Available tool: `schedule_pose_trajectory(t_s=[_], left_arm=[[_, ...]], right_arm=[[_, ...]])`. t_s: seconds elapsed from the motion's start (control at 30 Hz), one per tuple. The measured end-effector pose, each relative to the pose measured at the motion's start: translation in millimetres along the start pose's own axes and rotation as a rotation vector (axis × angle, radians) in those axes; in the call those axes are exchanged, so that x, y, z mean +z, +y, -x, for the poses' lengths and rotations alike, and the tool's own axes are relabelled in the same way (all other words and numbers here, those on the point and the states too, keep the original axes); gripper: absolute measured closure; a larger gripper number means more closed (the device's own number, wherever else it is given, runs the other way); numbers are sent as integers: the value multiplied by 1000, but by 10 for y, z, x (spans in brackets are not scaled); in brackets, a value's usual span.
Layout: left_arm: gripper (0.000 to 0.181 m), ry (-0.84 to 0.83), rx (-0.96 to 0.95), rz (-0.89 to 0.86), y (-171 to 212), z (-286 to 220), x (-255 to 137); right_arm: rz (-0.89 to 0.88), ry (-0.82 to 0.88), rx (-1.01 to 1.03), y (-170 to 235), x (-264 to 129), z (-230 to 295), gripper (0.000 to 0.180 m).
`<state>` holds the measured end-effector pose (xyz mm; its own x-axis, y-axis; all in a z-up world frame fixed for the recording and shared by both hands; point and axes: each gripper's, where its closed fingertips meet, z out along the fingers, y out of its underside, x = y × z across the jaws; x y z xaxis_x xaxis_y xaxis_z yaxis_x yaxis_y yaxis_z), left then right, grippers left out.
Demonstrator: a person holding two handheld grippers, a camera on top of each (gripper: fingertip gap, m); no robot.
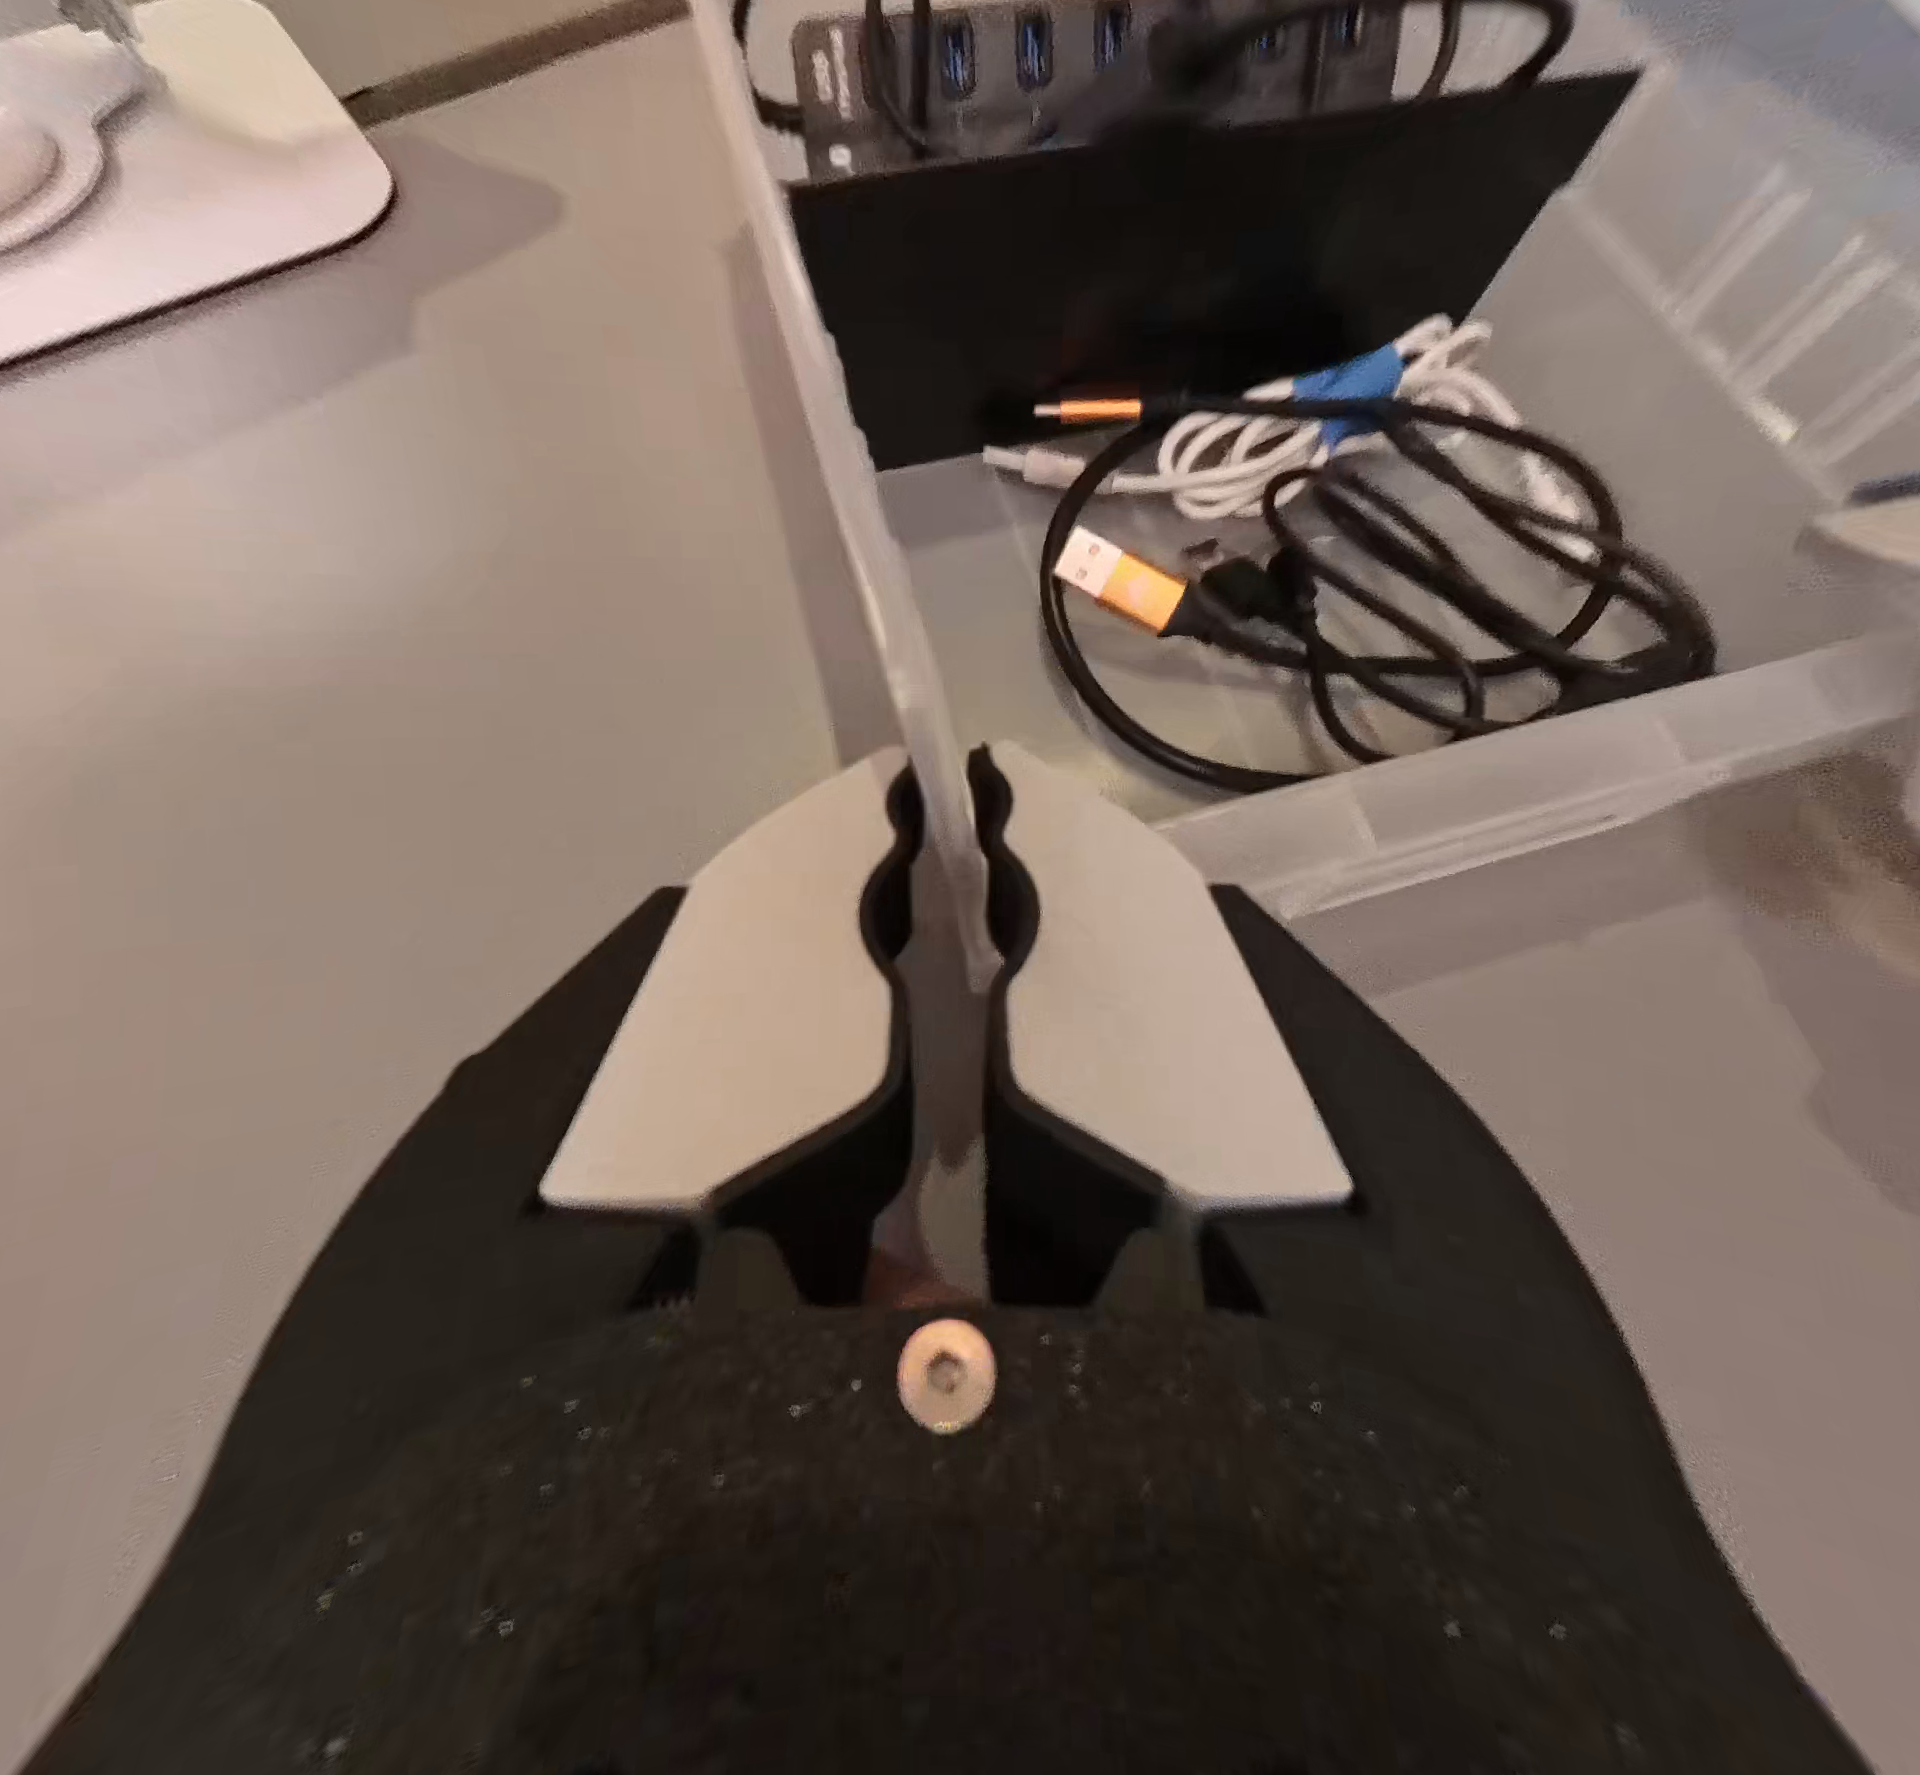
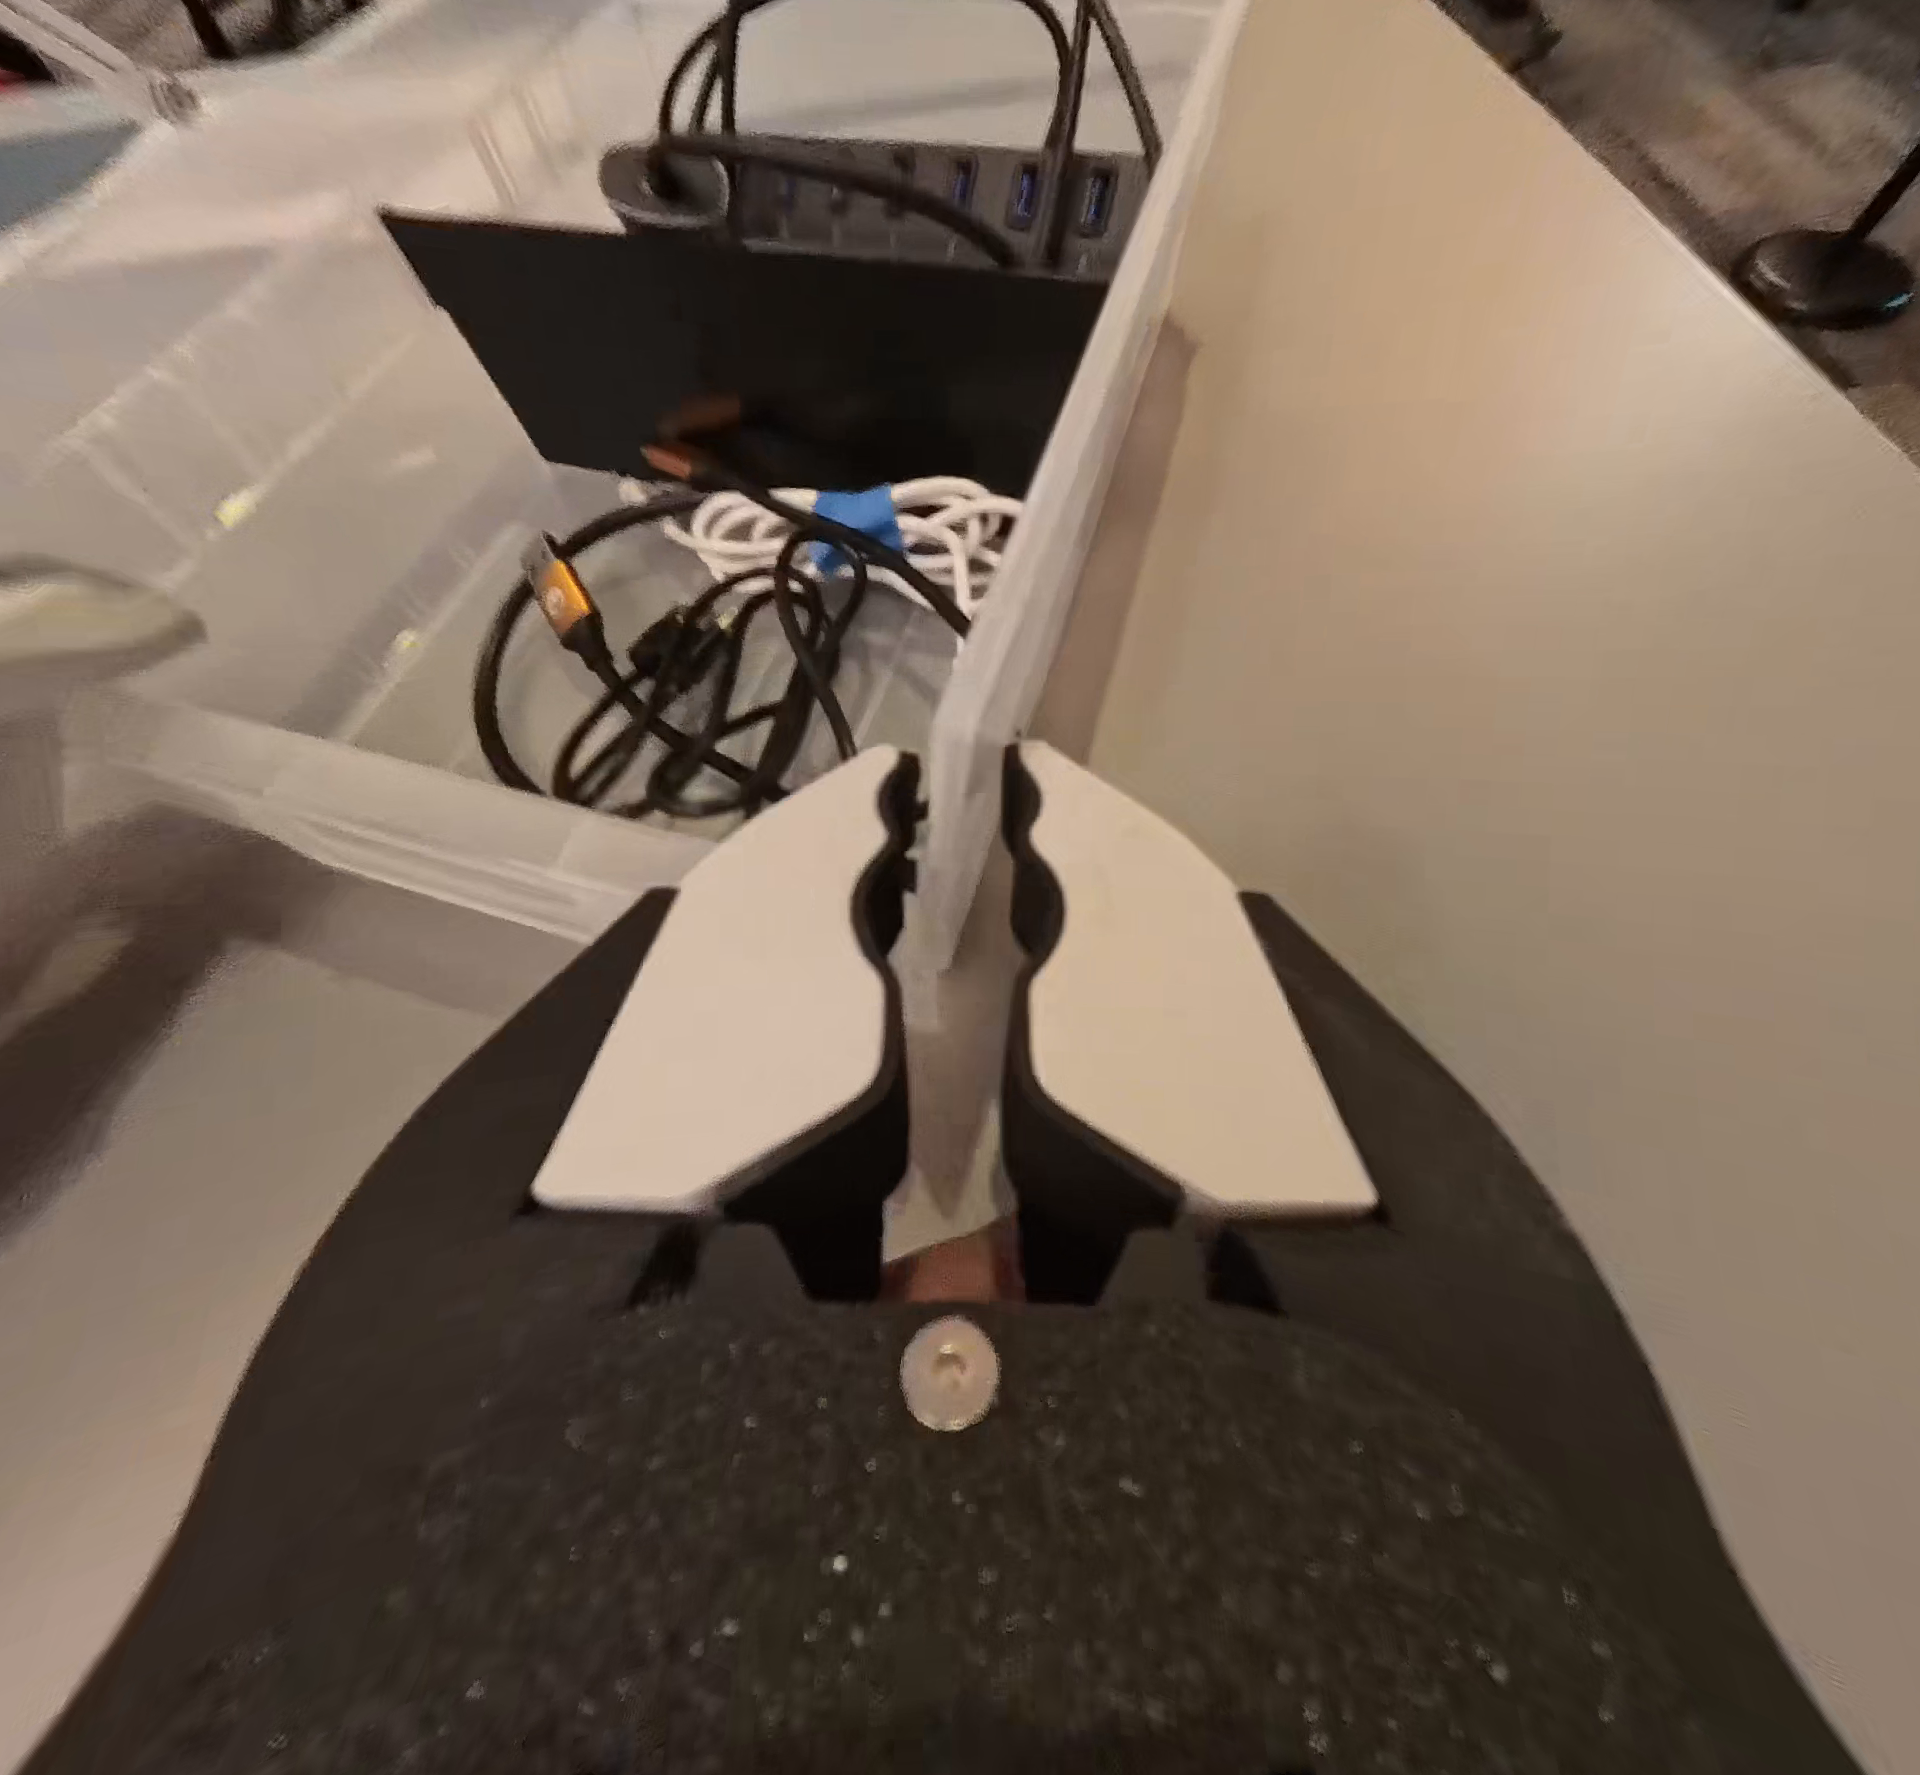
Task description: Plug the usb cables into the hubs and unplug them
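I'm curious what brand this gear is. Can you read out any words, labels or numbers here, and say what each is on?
White printing on the left end of the black USB hub: too blurred to read.
Small round mark on the orange USB plug: too small to make out.
Blue tape around the white cable: no writing visible.
Nothing else in either view bears readable text.

hub [image 1: 1101, 63] at bin [image 1: 1507, 790] rear | cables [image 1: 1351, 562] in front, on bin floor
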<state>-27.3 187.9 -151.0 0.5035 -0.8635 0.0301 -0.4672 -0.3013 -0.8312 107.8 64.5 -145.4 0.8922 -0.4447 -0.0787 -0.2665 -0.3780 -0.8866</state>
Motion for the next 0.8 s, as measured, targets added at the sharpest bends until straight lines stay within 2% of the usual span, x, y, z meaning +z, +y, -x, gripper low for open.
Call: schedule_pose_trajectory(t_s=[0.07, 0.2, 0.3, 0.43, 0.63, 0.8], left_arm=[[174, -1, -60, -41, -14, 23, 10], [176, -40, -54, -63, -6, 51, -85], [177, -73, -55, -121, -25, 139, -353], [177, -172, -59, -180, 83, 471, -829], [177, -387, -55, -212, 463, 1137, -1575], [177, -423, -113, -144, 755, 1436, -1680]], right_arm=[[-3, 37, -3, -29, 19, -15, 169], [-28, 111, -70, -87, -14, 1, 175], [-82, 111, -96, -204, -141, 172, 176], [-130, 47, -106, -256, -216, 662, 176], [-182, -125, -200, -338, -150, 1677, 177], [-108, -194, -234, -169, 9, 2088, 177]])
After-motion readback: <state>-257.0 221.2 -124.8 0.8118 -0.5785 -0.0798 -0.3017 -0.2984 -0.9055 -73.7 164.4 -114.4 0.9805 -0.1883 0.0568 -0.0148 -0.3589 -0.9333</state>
